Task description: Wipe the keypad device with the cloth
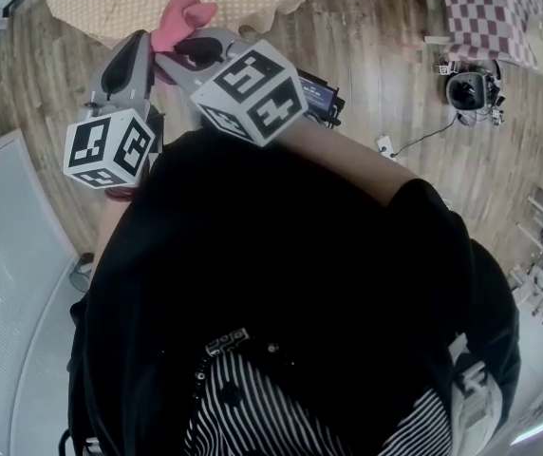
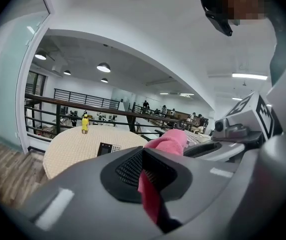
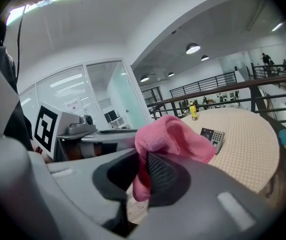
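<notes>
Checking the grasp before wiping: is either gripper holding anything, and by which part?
Both hold the pink cloth: the left gripper and the right gripper each clamp a fold of it, the rest bunched above the jaws.

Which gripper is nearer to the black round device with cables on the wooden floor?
Right. The black round device lies far to the right; the right gripper is on that side, the left gripper beyond it. Both grip the pink cloth.
</notes>
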{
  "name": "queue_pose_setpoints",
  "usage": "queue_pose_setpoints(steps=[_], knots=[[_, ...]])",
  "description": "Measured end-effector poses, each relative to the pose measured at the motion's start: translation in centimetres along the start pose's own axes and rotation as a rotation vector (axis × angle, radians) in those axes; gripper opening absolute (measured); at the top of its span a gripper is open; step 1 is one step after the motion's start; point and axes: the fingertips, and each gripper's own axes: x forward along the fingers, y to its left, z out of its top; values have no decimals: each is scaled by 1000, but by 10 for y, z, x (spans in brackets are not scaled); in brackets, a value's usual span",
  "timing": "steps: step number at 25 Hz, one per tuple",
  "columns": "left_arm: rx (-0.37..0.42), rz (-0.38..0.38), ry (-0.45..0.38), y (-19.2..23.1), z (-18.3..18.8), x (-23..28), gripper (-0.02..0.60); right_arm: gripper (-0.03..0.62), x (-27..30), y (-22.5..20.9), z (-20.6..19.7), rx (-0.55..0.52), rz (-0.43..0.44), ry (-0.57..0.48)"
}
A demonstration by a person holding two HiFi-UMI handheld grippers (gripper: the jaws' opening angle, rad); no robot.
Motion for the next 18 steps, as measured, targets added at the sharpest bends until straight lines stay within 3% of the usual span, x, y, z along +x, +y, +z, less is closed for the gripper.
queue_pose_setpoints(steps=[12,18], knots=[[15,-13,59,5,7,56,0,48,10,-53,11,64,12,-13],[7,-131,69,16,17,99,0,48,22,-87,26,80,-87,-4]])
